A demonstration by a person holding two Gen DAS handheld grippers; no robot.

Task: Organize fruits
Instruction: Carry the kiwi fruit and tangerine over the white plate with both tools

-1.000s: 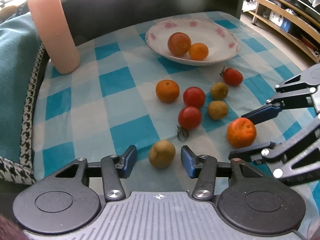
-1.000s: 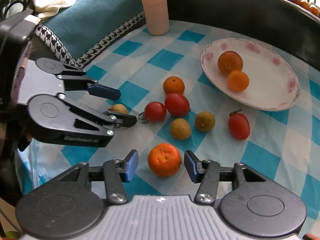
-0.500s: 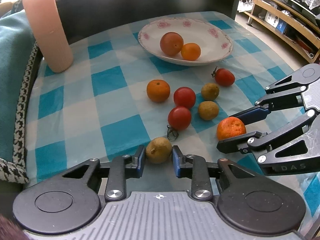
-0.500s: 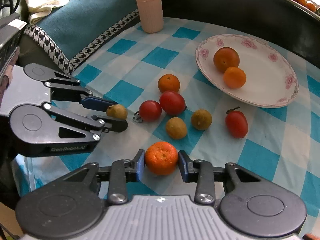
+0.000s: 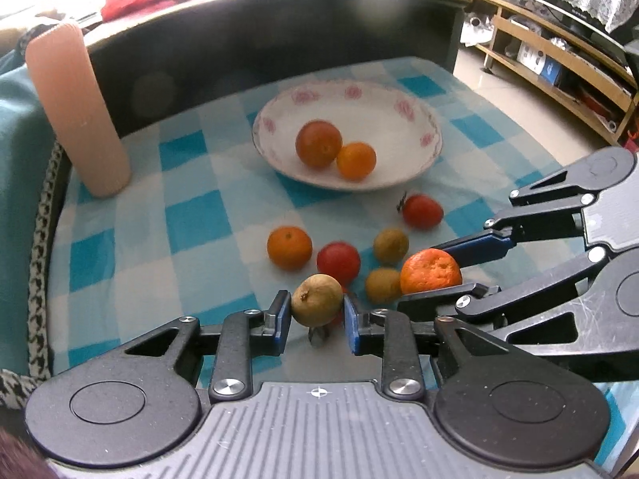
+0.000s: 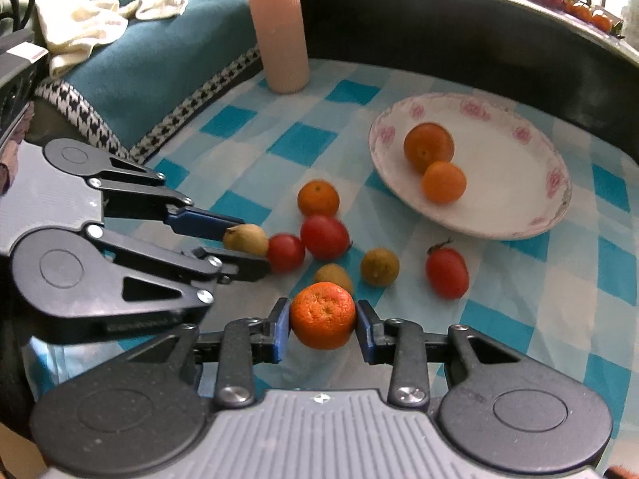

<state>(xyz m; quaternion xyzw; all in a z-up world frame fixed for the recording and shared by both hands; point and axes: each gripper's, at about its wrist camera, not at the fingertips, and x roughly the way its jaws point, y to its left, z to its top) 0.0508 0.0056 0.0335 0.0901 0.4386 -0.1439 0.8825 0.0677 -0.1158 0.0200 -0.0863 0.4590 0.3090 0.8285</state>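
Observation:
My left gripper [image 5: 315,311] is shut on a small brown fruit [image 5: 317,305], held just above the checked cloth. Beside it, my right gripper [image 6: 322,321] is shut on a rough orange tangerine [image 6: 322,315], its blue pads pressing both sides. The white flowered plate [image 5: 347,90] stands farther back with two oranges [image 5: 318,148] in it. Loose on the cloth between lie a tangerine [image 5: 289,247], red tomatoes [image 5: 422,211] and two brown fruits [image 5: 390,244]. One tomato [image 6: 285,252] is mostly hidden behind the held brown fruit in the left wrist view.
A tall pink ribbed cylinder [image 5: 76,111] stands at the cloth's back left corner. A dark raised panel [image 5: 279,32] closes off the far side. A teal cushion [image 6: 159,60] with a houndstooth edge lies along the left. Wooden shelves [image 5: 559,64] stand across the floor on the right.
Both grippers closed on the fruits that lay between their open jaws. The left one then rose a little with the brown fruit; the right one stayed about where it was.

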